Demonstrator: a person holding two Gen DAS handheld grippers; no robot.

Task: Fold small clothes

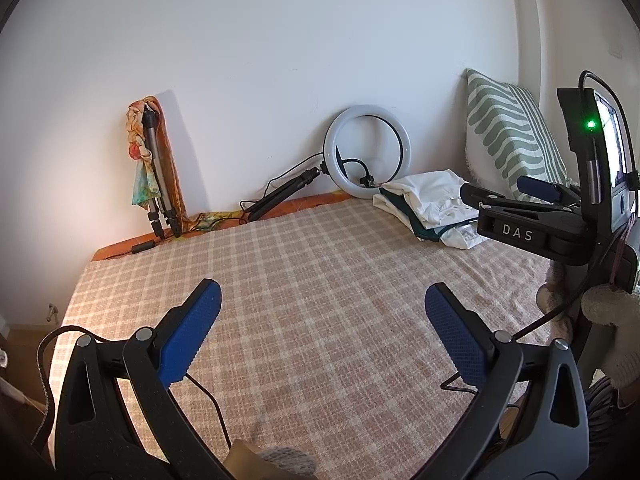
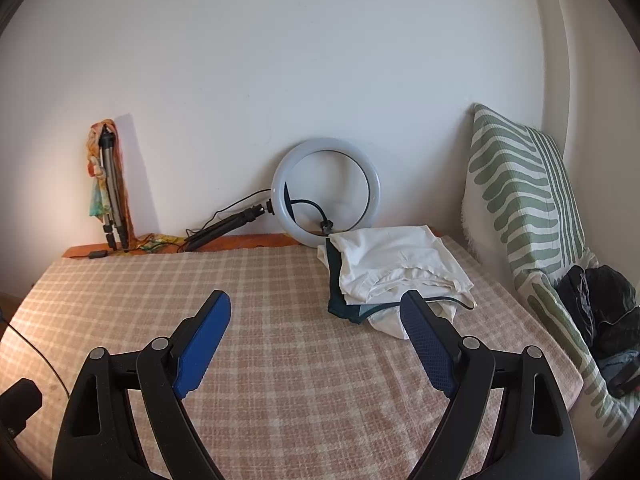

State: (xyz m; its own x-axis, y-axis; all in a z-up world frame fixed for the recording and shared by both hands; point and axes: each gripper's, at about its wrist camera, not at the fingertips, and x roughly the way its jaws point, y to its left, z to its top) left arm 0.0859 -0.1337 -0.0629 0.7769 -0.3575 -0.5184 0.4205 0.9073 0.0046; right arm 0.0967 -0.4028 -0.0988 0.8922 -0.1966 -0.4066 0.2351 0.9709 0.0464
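Both my hand-held grippers, left (image 1: pixel 322 330) and right (image 2: pixel 316 340), gape wide with nothing between them. The clothes (image 2: pixel 394 276) lie heaped at the bed's (image 2: pixel 256 368) far right corner. Pinching several layers together could drag the whole heap.

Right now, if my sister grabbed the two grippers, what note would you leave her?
Left gripper: jaws wide open, holding nothing, above the checked cover.
Right gripper: jaws open, holding nothing, nearest the clothes.
Clothes: a pile of white and dark green clothes at the far right of the cover, in front of the ring light.
Done: cannot tell whether any are folded.
Left: take one piece, spread it, fold it.
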